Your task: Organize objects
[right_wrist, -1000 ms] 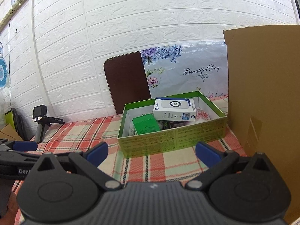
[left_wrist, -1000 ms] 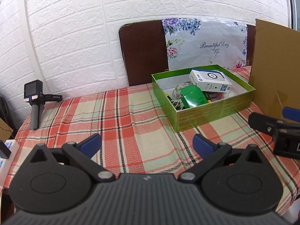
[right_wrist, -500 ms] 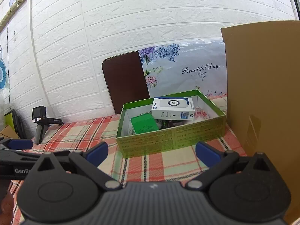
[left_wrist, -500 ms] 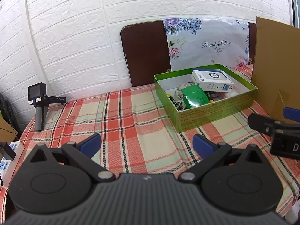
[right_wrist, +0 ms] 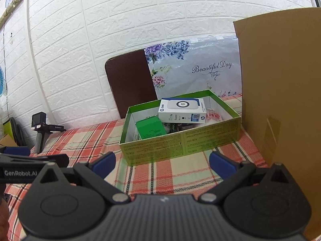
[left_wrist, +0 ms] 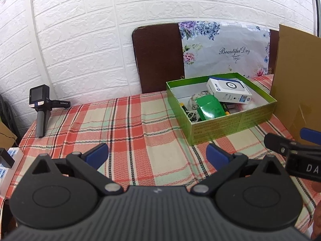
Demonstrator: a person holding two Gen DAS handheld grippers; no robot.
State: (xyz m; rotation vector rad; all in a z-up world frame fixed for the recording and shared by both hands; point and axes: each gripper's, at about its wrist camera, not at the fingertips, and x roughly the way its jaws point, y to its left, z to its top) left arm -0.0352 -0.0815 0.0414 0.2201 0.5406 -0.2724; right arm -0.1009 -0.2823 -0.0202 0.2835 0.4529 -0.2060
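An open green box [left_wrist: 230,128] [right_wrist: 180,142] stands on the plaid tablecloth at the far right. Inside lie a white HP carton [left_wrist: 228,90] [right_wrist: 182,110], a small green carton [left_wrist: 209,108] [right_wrist: 150,129], a rope bundle [left_wrist: 193,105] and other small items. My left gripper [left_wrist: 157,153] is open and empty, hovering over the cloth short of the box. My right gripper [right_wrist: 162,160] is open and empty, just in front of the box's near wall; it also shows at the right edge of the left wrist view [left_wrist: 297,150].
A tall cardboard sheet [right_wrist: 280,100] [left_wrist: 297,76] stands right of the box. A brown board with a floral bag [left_wrist: 224,50] leans on the brick wall. A handheld camera [left_wrist: 41,108] stands at the far left. A white power strip [left_wrist: 8,162] lies at the left edge.
Both grippers have drawn back and risen slightly, so the box looks a little farther away. Both stay open and nothing on the table has moved.
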